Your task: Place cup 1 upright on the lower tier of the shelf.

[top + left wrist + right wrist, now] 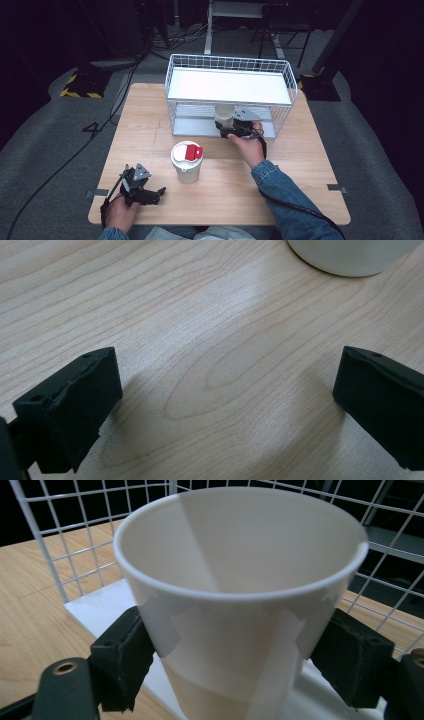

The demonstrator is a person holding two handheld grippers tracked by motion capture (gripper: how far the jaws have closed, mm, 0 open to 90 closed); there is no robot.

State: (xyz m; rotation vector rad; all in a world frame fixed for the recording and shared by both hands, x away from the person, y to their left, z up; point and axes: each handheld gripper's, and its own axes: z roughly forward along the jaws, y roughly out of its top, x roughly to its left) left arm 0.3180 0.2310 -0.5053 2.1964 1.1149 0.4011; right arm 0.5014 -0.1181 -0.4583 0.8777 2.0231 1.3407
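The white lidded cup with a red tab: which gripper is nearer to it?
Left. The left gripper lies beside the white lidded cup; the right gripper is farther, inside the wire rack.

A light wooden table (pixel 280 185) is carrying a white wire rack (pixel 230 95) — and, nearer the person, a lidded white cup (pixel 186 162).

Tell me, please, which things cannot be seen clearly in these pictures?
- Open cup: its base is cut off by the bottom edge in the right gripper view; in the high view the rack shelf covers its top.
- Right gripper: in the high view the hand and the wires hide how its jaws stand.
- Lidded cup: the left gripper view's top edge cuts it off.
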